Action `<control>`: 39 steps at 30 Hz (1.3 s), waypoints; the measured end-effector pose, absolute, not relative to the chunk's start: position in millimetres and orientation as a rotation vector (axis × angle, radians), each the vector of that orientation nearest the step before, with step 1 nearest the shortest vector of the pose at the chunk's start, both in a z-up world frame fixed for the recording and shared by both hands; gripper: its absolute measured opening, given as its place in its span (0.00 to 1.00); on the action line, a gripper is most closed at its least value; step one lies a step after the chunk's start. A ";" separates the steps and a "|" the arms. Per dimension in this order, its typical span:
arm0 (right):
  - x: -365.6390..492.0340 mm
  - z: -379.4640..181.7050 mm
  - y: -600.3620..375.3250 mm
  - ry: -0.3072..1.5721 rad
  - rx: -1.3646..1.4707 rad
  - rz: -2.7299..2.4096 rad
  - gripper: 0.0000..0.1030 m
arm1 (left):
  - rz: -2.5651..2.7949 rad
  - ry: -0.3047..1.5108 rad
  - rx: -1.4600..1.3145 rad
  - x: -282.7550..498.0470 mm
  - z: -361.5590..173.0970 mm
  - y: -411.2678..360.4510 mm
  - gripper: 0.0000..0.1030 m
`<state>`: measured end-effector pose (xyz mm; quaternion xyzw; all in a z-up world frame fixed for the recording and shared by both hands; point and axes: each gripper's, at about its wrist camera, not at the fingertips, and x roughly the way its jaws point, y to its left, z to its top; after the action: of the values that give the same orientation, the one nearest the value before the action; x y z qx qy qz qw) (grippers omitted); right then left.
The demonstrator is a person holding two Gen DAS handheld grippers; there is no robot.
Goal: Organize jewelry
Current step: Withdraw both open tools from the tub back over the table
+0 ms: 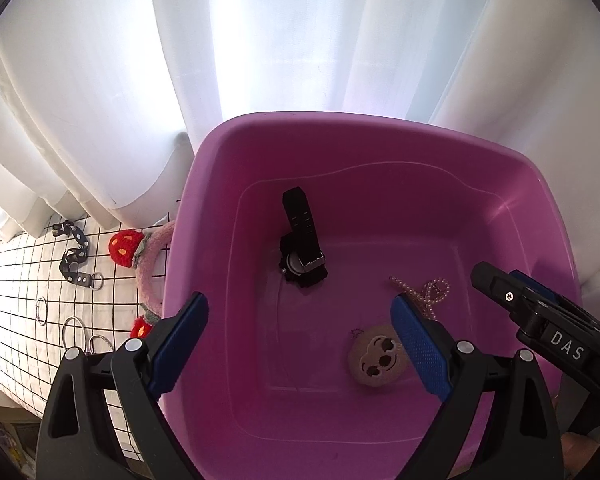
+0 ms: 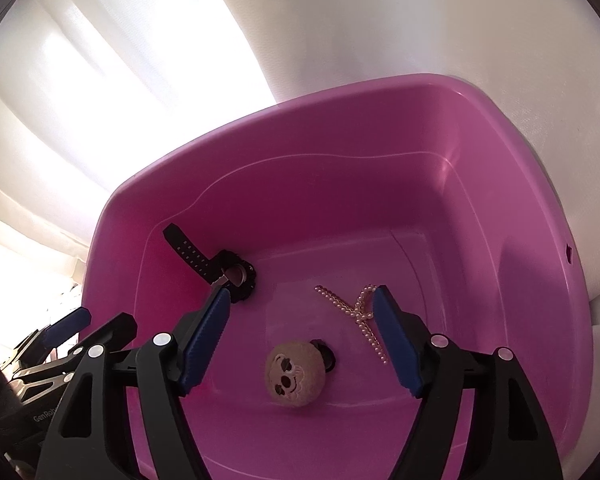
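2 hand-held grippers over pink tub [image 1: 204,184] | left hand-held gripper [image 1: 300,336] wide apart, empty | right hand-held gripper [image 2: 300,334] same

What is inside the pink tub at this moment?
Inside the pink tub lie a black watch, a pearl necklace and a round beige plush face. The right claw covers part of the necklace; whatever lies beneath the plush is hidden.

Bright daylight glares through the white curtain [image 1: 260,40], overexposed, with fisheye-bent, dark-vignetted edges.
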<state>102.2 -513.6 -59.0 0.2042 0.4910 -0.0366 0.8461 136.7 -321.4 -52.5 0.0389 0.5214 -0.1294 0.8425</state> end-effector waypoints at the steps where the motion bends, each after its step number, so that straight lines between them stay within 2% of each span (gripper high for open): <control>1: 100.6 -56.8 -512.0 1.029 0.429 -0.074 0.68 | -0.275 1.097 0.068 134.6 -51.0 -317.6 0.88; 4: 97.8 -51.4 -503.9 1.013 0.431 -0.055 0.71 | -0.308 1.092 0.017 126.6 -46.3 -306.7 0.88; 11: 84.3 -21.3 -480.9 0.921 0.406 0.028 0.72 | -0.287 1.026 -0.066 100.8 -23.1 -271.1 0.92; 21: 66.2 27.2 -400.3 0.765 0.269 0.204 0.73 | -0.133 0.903 -0.141 57.8 6.1 -153.8 0.94; 27: 52.6 32.6 -327.3 0.709 0.197 0.318 0.74 | 0.019 0.897 -0.154 39.9 -14.6 -56.6 0.94; 39: 47.7 -20.6 -183.5 0.815 0.185 0.287 0.74 | 0.053 1.008 -0.130 55.1 -76.5 112.3 0.94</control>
<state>47.7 -183.5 -20.6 0.0893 0.3943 0.1388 0.9040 55.1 112.3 -76.5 -0.0621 0.4824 0.0256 0.8734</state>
